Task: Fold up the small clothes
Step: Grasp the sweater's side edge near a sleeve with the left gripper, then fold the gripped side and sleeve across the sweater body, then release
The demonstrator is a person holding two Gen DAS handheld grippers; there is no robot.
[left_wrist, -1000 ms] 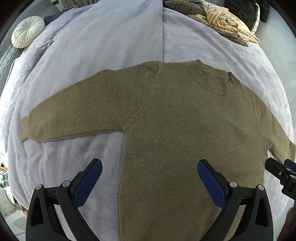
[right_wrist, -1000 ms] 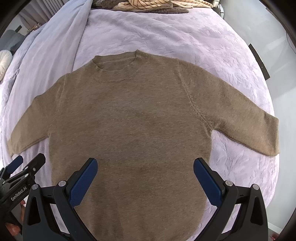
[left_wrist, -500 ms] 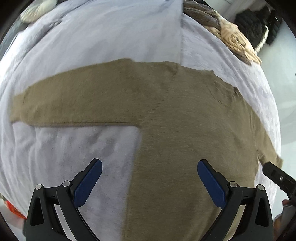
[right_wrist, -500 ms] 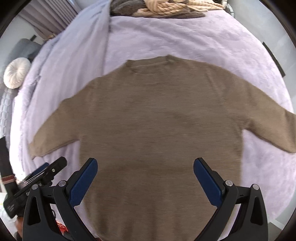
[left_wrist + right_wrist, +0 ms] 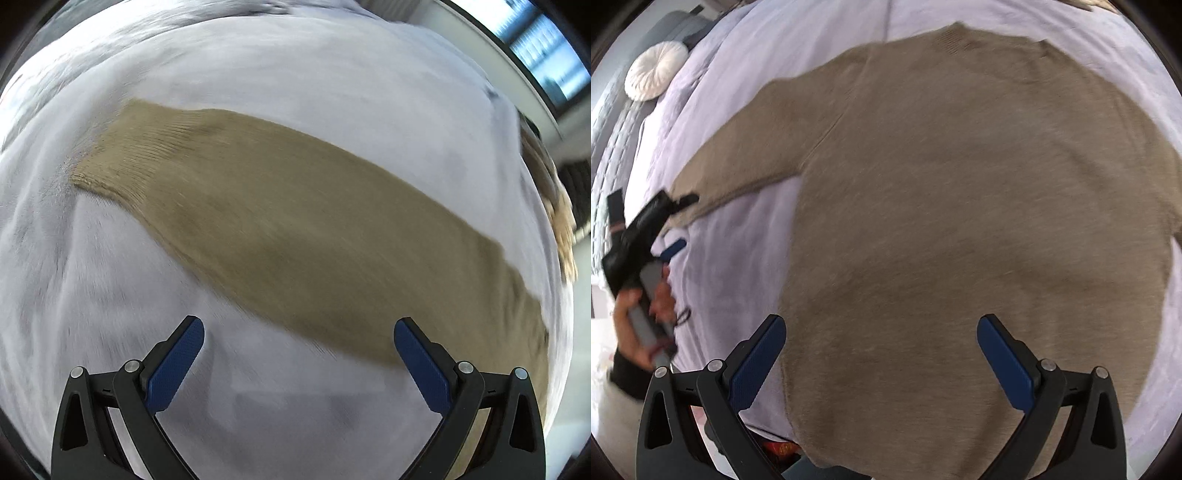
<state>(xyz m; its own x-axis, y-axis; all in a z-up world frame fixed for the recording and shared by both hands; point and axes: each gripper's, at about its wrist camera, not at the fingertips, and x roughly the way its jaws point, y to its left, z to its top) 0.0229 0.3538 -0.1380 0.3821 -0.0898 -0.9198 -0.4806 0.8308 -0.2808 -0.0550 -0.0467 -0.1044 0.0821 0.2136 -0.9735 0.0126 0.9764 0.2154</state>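
Note:
A tan knitted sweater (image 5: 960, 206) lies flat, face up, on a pale lilac bedspread (image 5: 731, 266). Its left sleeve (image 5: 295, 229) stretches across the left wrist view, ribbed cuff (image 5: 122, 162) at upper left. My left gripper (image 5: 295, 354) hangs open just short of that sleeve, nothing between its blue pads. In the right wrist view the left gripper (image 5: 670, 225) shows by the sleeve's cuff end, held by a hand (image 5: 646, 310). My right gripper (image 5: 881, 350) stands open above the sweater's lower body, holding nothing. The right sleeve is out of view.
A round white cushion (image 5: 655, 70) sits at the bed's far left corner. A heap of knitted brown and cream textiles (image 5: 554, 206) lies at the right edge of the left wrist view. Bare bedspread (image 5: 110, 295) surrounds the sleeve. Both views are motion blurred.
My left gripper has swung left and down to the sleeve, which now fills its view. My right gripper has dropped closer over the sweater's body and turned leftward. Both stayed open.

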